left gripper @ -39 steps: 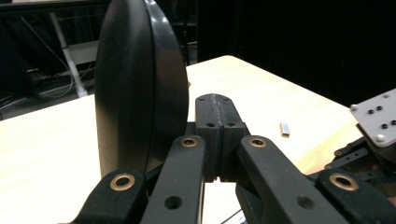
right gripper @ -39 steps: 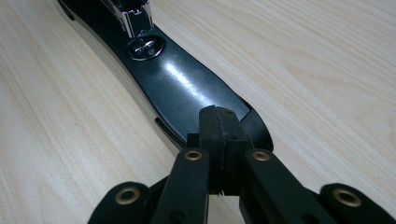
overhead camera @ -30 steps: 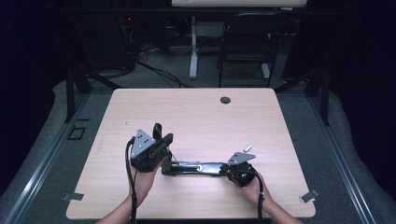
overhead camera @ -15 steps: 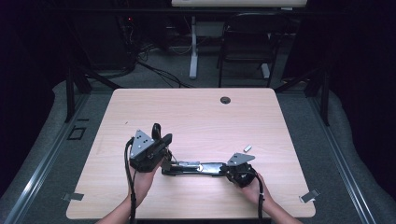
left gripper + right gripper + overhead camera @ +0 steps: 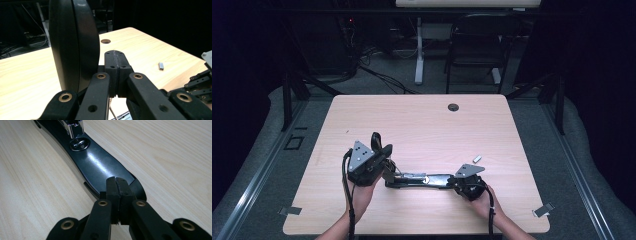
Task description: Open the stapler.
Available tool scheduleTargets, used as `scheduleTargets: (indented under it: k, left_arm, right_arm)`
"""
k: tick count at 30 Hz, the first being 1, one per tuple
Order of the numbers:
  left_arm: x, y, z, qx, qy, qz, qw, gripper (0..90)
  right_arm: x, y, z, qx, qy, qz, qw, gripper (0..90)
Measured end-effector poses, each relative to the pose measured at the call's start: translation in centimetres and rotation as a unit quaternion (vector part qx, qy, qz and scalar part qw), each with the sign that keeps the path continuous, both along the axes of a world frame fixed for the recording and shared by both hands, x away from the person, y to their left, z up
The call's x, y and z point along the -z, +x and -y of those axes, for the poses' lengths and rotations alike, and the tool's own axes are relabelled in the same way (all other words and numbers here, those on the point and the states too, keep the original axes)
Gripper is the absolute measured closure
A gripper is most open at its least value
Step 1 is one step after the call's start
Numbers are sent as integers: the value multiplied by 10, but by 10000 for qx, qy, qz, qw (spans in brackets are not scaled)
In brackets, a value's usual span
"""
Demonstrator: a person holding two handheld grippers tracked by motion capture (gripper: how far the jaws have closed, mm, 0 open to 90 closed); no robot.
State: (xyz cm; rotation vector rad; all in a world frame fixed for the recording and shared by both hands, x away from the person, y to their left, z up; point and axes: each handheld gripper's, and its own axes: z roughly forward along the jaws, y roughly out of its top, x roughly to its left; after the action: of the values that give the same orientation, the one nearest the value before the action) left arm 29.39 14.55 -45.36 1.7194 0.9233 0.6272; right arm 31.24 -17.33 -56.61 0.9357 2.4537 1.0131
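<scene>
A black stapler lies opened on the wooden table (image 5: 422,125). Its base (image 5: 422,180) (image 5: 100,167) rests flat between my two grippers, with the metal anvil (image 5: 79,144) showing. Its black top cover (image 5: 376,141) (image 5: 75,45) stands upright right beside my left gripper (image 5: 384,152) (image 5: 115,53), whose jaws are shut together with nothing between them. My right gripper (image 5: 453,181) (image 5: 117,180) is shut too, its closed tips resting on the near end of the base. A small strip of staples (image 5: 477,159) (image 5: 161,65) lies loose on the table to the right.
A round cable hole (image 5: 453,107) (image 5: 105,41) sits near the table's far edge. Tape marks (image 5: 543,210) sit by the front corners. A chair (image 5: 474,45) and cables stand on the floor behind the table.
</scene>
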Motion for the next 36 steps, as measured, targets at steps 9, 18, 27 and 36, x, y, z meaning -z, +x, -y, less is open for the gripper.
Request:
scheduleTargets:
  k: [9,18,27,36]
  left_arm:
    - [1,0,0,-13,17,50,10000,900]
    - [3,-2,-4,-99,101,55,9999,900]
    - [3,-1,-6,-71,115,54,9999,900]
    - [3,-1,-5,-97,85,24,9999,900]
  right_arm:
    - [0,0,0,-2,19,-13,10000,900]
    - [0,0,0,2,-22,-5,10000,900]
    - [-1,0,-1,4,-32,-23,10000,900]
    - [-1,0,0,-4,-59,-66,10000,900]
